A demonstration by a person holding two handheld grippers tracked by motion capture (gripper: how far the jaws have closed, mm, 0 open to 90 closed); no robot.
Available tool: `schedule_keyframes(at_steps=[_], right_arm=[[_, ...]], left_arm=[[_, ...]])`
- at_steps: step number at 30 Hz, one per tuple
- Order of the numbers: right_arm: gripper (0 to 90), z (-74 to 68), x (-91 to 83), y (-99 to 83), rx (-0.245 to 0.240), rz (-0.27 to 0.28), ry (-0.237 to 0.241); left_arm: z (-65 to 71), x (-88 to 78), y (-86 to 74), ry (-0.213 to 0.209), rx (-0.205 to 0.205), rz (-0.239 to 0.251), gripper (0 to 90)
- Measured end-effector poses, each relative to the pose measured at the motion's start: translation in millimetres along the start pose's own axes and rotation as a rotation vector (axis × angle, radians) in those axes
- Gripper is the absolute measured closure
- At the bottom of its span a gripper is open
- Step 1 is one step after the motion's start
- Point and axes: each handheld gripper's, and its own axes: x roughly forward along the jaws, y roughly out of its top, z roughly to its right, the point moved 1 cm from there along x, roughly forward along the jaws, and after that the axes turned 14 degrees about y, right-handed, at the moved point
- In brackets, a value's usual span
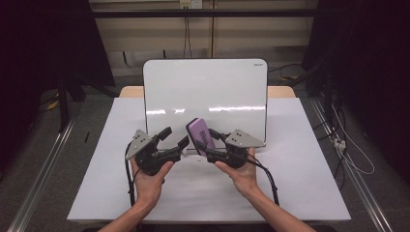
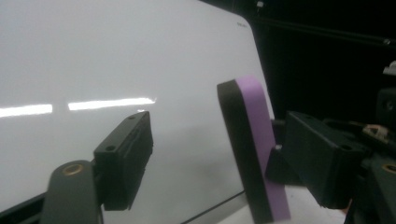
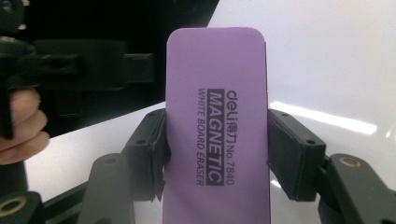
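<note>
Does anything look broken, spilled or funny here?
Nothing stands out. The purple eraser sits straight in the right hand-held gripper, unharmed, and the whiteboard stands upright and clean on the table. Nothing is spilled.

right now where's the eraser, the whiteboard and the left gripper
eraser (image 3: 217, 116), right gripper view, printed purple face
whiteboard (image 1: 205, 87), high view, bare white surface
left gripper (image 1: 175, 137), high view, gap between its jaws
</note>
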Motion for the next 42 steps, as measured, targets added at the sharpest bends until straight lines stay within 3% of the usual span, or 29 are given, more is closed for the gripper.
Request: schedule_keyframes(at_steps=[7, 11, 17, 22, 29, 33, 36, 39, 41, 42], right_arm=[[42.1, -2.0, 0.9, 0.1, 0.002, 0.019, 0.0], [42.1, -3.1, 1.9, -0.3, 0.012, 0.024, 0.0], [42.0, -5.5, 4.2, -2.1, 0.023, 0.029, 0.002], [42.0, -6.0, 5.5, -3.1, 0.03, 0.037, -0.004], [40.4, -6.2, 6.1, -3.2, 0.021, 0.029, -0.008], [25.2, -4.4, 3.9, -4.3, 0.032, -0.002, -0.013], [20.2, -3.1, -0.5, -6.4, 0.033, -0.015, -0.031], [15.9, -0.3, -8.1, -8.1, 0.04, -0.037, -0.044], [15.0, 2.5, -14.7, -8.6, 0.035, -0.052, -0.063], [13.0, 4.3, -17.8, -8.6, 0.03, -0.063, -0.074]], left_arm=[[9.4, 7.2, -1.3, -0.028, -0.026, -0.006, 41.0], [13.3, 12.0, -3.3, -0.034, -0.076, -0.001, 46.3], [15.8, 16.4, -6.1, -0.05, -0.101, -0.003, 59.7], [15.3, 16.5, -5.9, -0.05, -0.117, -0.003, 61.7], [15.3, 16.4, -2.2, -0.06, -0.071, -0.026, 63.8], [11.2, 16.5, -0.5, -0.05, -0.081, -0.037, 64.3], [8.8, 15.5, 1.7, -0.042, -0.05, -0.041, 64.3], [8.3, 14.5, 5.5, -0.025, 0.007, -0.044, 64.3], [6.8, 14.7, 7.8, -0.028, 0.017, -0.057, 64.3], [5.9, 14.4, 8.7, -0.014, 0.042, -0.07, 64.3]])
